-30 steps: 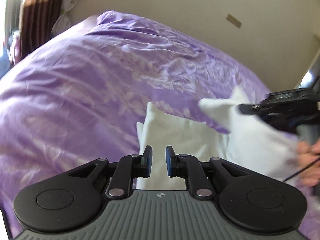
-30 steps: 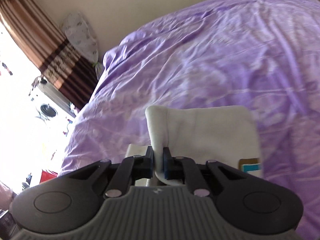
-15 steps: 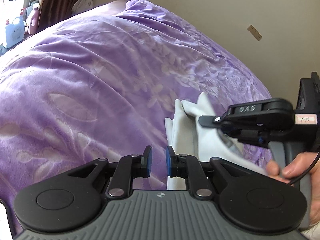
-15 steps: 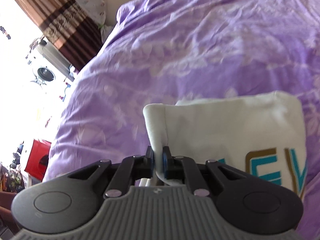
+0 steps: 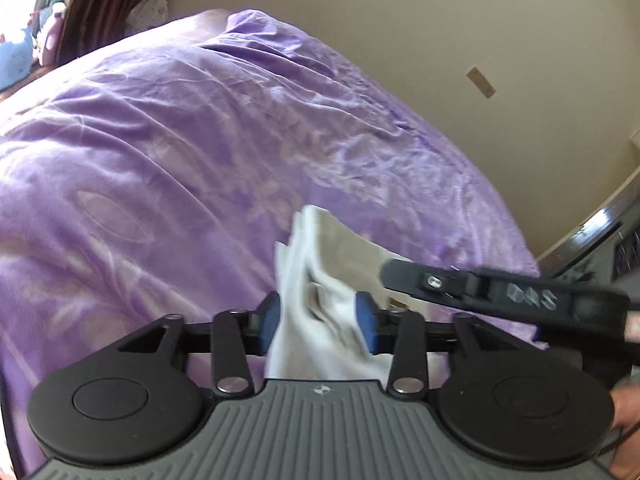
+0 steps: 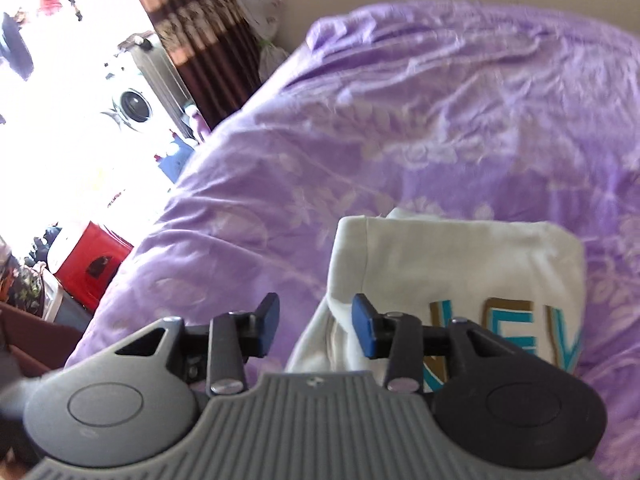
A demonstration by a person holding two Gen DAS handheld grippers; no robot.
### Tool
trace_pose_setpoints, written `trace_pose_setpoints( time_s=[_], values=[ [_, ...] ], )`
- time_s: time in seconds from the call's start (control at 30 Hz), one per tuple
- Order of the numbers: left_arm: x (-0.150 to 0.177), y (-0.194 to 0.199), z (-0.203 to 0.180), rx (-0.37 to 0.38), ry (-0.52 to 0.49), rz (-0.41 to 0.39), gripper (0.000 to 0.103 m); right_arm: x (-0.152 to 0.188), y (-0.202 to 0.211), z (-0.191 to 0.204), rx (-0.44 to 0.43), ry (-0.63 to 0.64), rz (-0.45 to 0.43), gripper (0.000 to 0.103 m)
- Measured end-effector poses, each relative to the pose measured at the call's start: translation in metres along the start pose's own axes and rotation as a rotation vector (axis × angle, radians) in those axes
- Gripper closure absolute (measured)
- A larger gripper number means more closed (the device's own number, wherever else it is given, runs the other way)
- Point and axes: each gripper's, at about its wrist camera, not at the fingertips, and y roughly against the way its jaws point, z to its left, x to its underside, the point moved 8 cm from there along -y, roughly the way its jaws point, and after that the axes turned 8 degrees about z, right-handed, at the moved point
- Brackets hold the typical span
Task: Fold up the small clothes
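A small white garment (image 6: pixel 460 256) with teal and gold letters lies folded on the purple bedcover (image 6: pixel 440 120). My right gripper (image 6: pixel 317 322) is low over its left edge, jaws opening. A loose fold of the cloth rests beside the right pad, and nothing is pinched. In the left wrist view the same white garment (image 5: pixel 320 276) bunches up between the blue pads of my left gripper (image 5: pixel 318 322). Those jaws are also opening, and the cloth sits loose in the gap. The right gripper (image 5: pixel 390 274) reaches in from the right, just above the cloth.
The purple bedcover (image 5: pixel 160 160) fills both views, and a beige wall (image 5: pixel 440 20) runs behind it. A striped brown curtain (image 6: pixel 200 20), a washing machine (image 6: pixel 132 110) and a red box (image 6: pixel 92 264) stand off the bed's left side. Dark furniture (image 5: pixel 608 224) stands at the far right.
Both grippers have opened: the right one let go of the fold it pinched. The right gripper swung in towards the left one. The garment now lies doubled over.
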Motion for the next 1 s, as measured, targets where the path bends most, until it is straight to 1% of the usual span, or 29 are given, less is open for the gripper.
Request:
trace_pose_setpoints(
  time_s=[0.13, 0.2, 0.23, 0.3, 0.37, 0.47, 0.53, 0.6, 0.63, 0.7, 0.77, 0.8, 0.83, 0.87, 0.9, 0.97, 1.0],
  values=[
    [0.017, 0.009, -0.008, 0.026, 0.018, 0.027, 0.049, 0.025, 0.044, -0.015, 0.017, 0.023, -0.076, 0.053],
    [0.026, 0.011, -0.005, 0.015, 0.045, 0.036, 0.047, 0.044, 0.061, -0.028, 0.032, 0.024, -0.097, 0.052],
    [0.031, 0.012, -0.002, 0.004, 0.064, 0.04, 0.044, 0.055, 0.068, -0.036, 0.038, 0.019, -0.103, 0.052],
    [0.039, 0.013, 0.006, -0.017, 0.095, 0.046, 0.042, 0.079, 0.078, -0.053, 0.043, 0.0, -0.102, 0.048],
    [0.047, 0.012, 0.013, -0.035, 0.113, 0.062, 0.04, 0.107, 0.084, -0.071, 0.053, -0.025, -0.095, 0.047],
    [0.059, 0.01, 0.024, -0.045, 0.16, 0.075, 0.038, 0.149, 0.085, -0.093, 0.075, -0.056, -0.072, 0.046],
    [0.065, 0.008, 0.027, -0.003, 0.192, 0.085, 0.038, 0.172, 0.08, -0.1, 0.096, -0.058, -0.054, 0.045],
    [0.068, 0.003, 0.026, 0.055, 0.208, 0.087, 0.038, 0.191, 0.073, -0.101, 0.125, -0.022, -0.043, 0.039],
    [0.068, 0.001, 0.024, 0.086, 0.202, 0.082, 0.038, 0.198, 0.07, -0.102, 0.144, 0.002, -0.039, 0.038],
    [0.068, -0.005, 0.021, 0.113, 0.189, 0.074, 0.039, 0.21, 0.057, -0.098, 0.185, 0.049, -0.019, 0.037],
    [0.068, -0.01, 0.02, 0.108, 0.166, 0.063, 0.05, 0.212, 0.045, -0.097, 0.218, 0.077, -0.018, 0.037],
    [0.069, -0.012, 0.021, 0.103, 0.158, 0.057, 0.061, 0.214, 0.04, -0.099, 0.236, 0.084, -0.023, 0.039],
    [0.07, -0.014, 0.019, 0.106, 0.157, 0.053, 0.074, 0.214, 0.036, -0.102, 0.25, 0.081, -0.023, 0.04],
    [0.07, -0.015, 0.019, 0.126, 0.172, 0.049, 0.082, 0.214, 0.032, -0.104, 0.259, 0.069, -0.02, 0.045],
    [0.069, -0.013, 0.017, 0.164, 0.186, 0.036, 0.091, 0.213, 0.029, -0.107, 0.257, 0.058, -0.02, 0.046],
    [0.066, -0.003, 0.008, 0.24, 0.178, -0.012, 0.096, 0.213, 0.02, -0.108, 0.247, 0.062, -0.019, 0.046],
    [0.064, 0.004, 0.001, 0.263, 0.157, -0.037, 0.1, 0.213, 0.017, -0.109, 0.254, 0.07, -0.018, 0.05]
  ],
)
